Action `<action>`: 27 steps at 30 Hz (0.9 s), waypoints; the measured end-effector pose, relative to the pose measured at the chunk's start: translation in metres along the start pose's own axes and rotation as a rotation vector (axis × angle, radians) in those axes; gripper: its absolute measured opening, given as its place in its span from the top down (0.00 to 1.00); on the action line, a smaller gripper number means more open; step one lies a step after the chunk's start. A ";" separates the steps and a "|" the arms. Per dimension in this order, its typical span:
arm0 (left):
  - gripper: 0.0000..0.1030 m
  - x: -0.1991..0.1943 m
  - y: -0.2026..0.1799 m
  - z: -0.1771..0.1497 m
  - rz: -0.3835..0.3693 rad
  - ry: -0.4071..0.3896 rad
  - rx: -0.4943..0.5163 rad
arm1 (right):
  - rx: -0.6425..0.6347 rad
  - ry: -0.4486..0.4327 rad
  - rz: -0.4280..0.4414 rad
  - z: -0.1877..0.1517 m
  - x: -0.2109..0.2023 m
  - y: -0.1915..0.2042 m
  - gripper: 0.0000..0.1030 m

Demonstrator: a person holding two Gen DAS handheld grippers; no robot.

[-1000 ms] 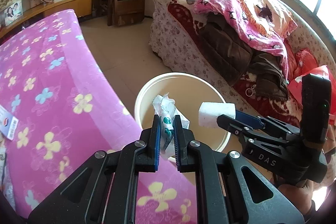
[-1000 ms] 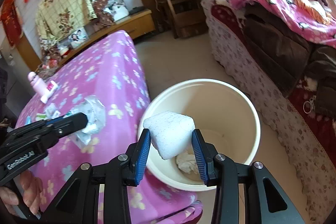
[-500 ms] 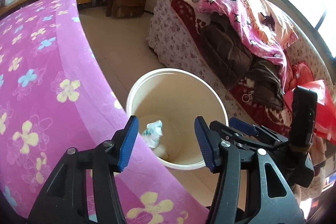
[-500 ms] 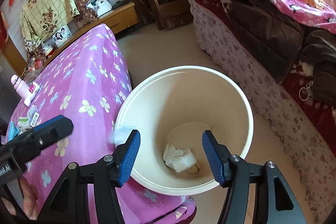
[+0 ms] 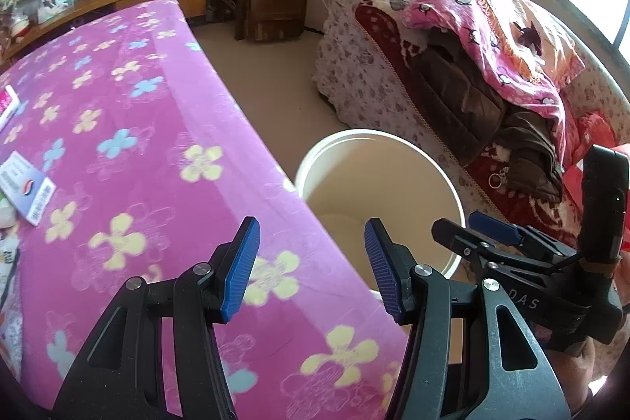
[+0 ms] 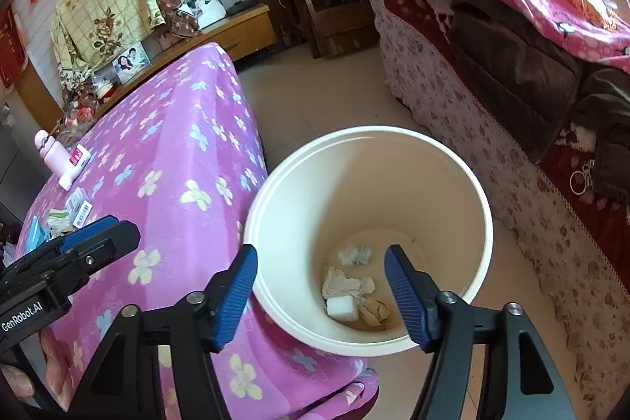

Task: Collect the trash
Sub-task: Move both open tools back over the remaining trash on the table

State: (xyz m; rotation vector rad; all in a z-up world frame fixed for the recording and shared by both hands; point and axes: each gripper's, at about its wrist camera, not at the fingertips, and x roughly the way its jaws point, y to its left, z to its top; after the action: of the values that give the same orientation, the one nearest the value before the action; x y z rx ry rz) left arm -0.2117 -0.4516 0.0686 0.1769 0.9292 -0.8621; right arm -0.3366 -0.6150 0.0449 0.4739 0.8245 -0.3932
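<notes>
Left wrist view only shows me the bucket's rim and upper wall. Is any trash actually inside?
Observer: Yes. The right wrist view looks down to the bottom of the bucket: a white block lies there beside crumpled tissues and a brownish wad.
Operator: Is the right claw carrying anything?
Observer: No. The right claw is open above the bucket; its jaws have just been opening, and nothing is between them.
Operator: Anything at the table's far end that I can't see?
Observer: A pink bottle sits near the far corner of the table.
</notes>
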 end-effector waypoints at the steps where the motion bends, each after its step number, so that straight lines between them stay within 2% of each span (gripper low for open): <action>1: 0.48 -0.003 0.002 -0.001 0.006 -0.002 -0.002 | -0.004 -0.002 0.001 0.000 -0.001 0.003 0.36; 13: 0.48 -0.036 0.024 -0.013 0.116 -0.042 -0.009 | -0.063 -0.025 0.039 0.001 -0.023 0.042 0.35; 27: 0.48 -0.085 0.067 -0.040 0.222 -0.081 -0.066 | -0.157 -0.022 0.124 -0.006 -0.029 0.112 0.33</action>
State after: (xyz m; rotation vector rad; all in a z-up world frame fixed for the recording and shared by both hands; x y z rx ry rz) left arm -0.2137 -0.3393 0.0942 0.1836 0.8436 -0.6282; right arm -0.3014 -0.5153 0.0910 0.3711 0.7935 -0.2169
